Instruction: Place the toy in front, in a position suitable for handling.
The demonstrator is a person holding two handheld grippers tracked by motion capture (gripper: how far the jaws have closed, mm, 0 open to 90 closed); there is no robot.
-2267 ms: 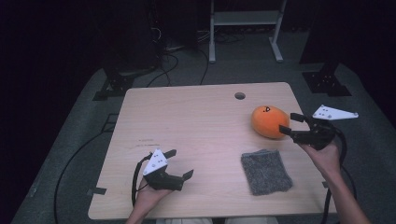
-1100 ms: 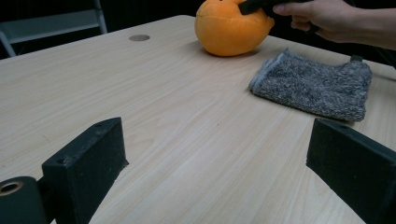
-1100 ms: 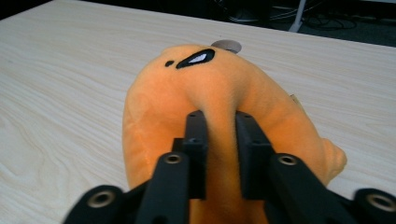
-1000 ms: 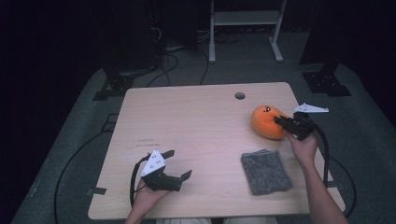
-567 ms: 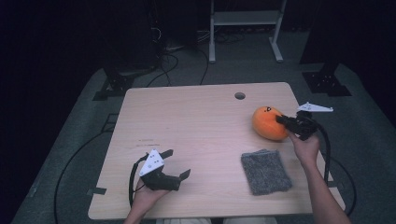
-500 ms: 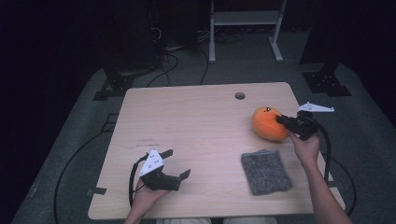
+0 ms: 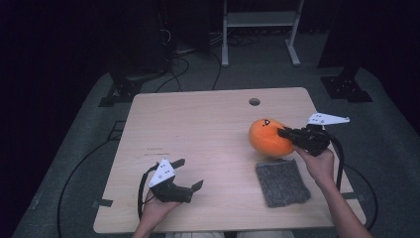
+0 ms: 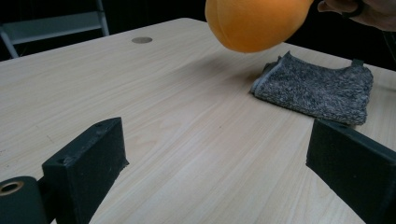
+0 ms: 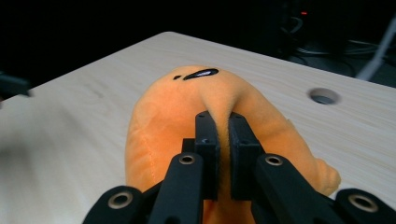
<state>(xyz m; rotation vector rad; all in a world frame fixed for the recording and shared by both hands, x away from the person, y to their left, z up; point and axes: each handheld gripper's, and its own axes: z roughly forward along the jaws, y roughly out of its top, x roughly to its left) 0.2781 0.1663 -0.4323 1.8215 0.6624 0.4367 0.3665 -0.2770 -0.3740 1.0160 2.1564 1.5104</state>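
We see the right gripper (image 7: 286, 133) closed tight on a fold of the orange plush (image 7: 267, 137), its two jaws pinching the fabric so that almost no gap shows between them in the right gripper view, where the plush (image 9: 187, 121) bulges on both sides of the pads and two small black marks sit on its top. In the high view the plush sits at about three o'clock on the tabletop (image 7: 198, 129), with the right hand (image 7: 319, 166) reaching in from five o'clock and the gripper pointing toward nine o'clock into the plush's right side. From the left gripper view the plush (image 8: 254, 23) hangs clear of the tabletop, with its shadow falling on the wood below it. A grey cloth (image 7: 282, 182) lies flat at about five o'clock, just beside the plush and on the near side of it; we cannot tell whether the two touch. Our left gripper (image 7: 190, 173) rests at seven o'clock near the front edge, well apart from the plush, its jaws spread wide with nothing between them, and through them we look across bare wood toward the cloth (image 8: 317, 86). A small round hole (image 7: 254, 101) sits in the tabletop at about one o'clock.
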